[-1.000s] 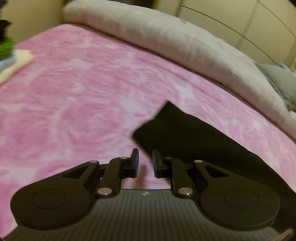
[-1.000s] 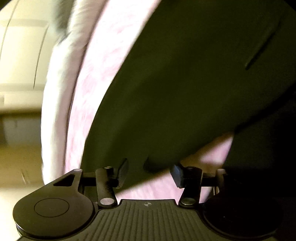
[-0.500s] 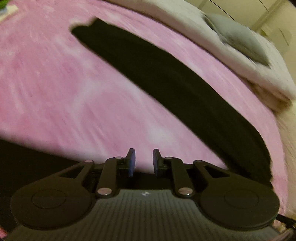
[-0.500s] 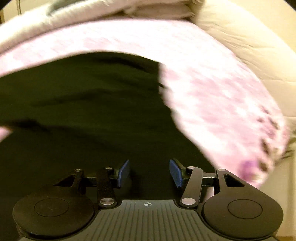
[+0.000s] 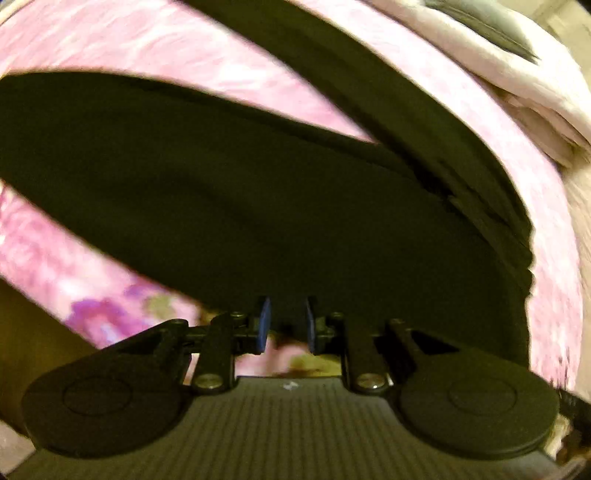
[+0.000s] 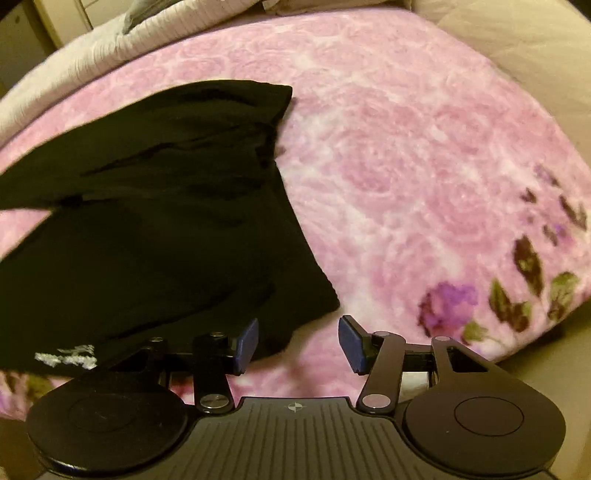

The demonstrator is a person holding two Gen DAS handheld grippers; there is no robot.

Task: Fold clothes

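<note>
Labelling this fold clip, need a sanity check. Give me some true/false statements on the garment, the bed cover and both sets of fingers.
1. The black fabric garment lies on a pink floral plush blanket. True.
2. The right gripper is clamped on the garment. False: its blue-padded fingers stand apart, touching nothing.
3. The garment bears white lettering near one edge. True.
4. The left gripper stands wider than the right. False: its gap is narrower.
5. The blanket is plain grey. False: pink with purple flowers.

The garment (image 6: 147, 221) lies spread on the blanket (image 6: 406, 166) that covers the bed, toward its left in the right wrist view. Behind it, a quilt (image 6: 92, 55) runs along the bed's far side, with a pillow (image 5: 480, 22) on top.
</note>
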